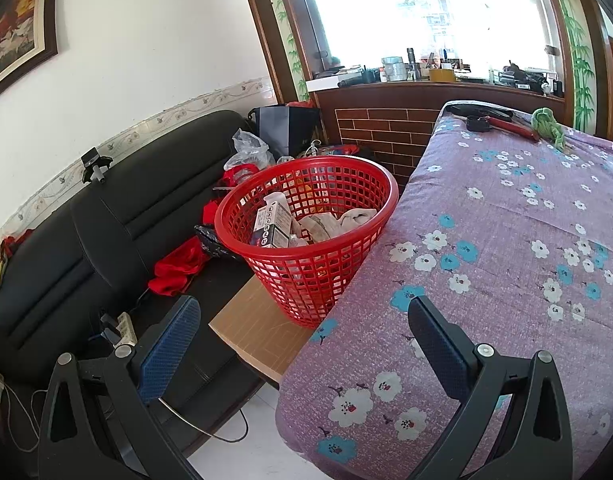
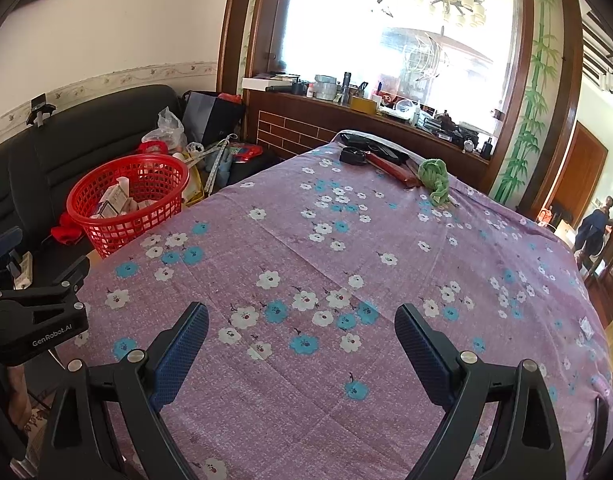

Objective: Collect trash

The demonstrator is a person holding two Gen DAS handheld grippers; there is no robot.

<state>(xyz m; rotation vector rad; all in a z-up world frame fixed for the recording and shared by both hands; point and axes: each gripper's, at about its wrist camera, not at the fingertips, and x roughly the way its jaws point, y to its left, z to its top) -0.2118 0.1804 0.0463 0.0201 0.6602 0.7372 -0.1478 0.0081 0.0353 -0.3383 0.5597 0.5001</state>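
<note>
Here, red basket [image 1: 306, 236] holds boxes, crumpled paper.

Left gripper [image 1: 304, 326], right gripper [image 2: 301, 334]: spread, empty.

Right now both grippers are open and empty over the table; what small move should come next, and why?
Probably ease the right gripper forward toward the green crumpled item at the far end of the floral tablecloth. It looks like loose trash, the near cloth is bare, and the red basket already holds a carton and wrappers.
</note>
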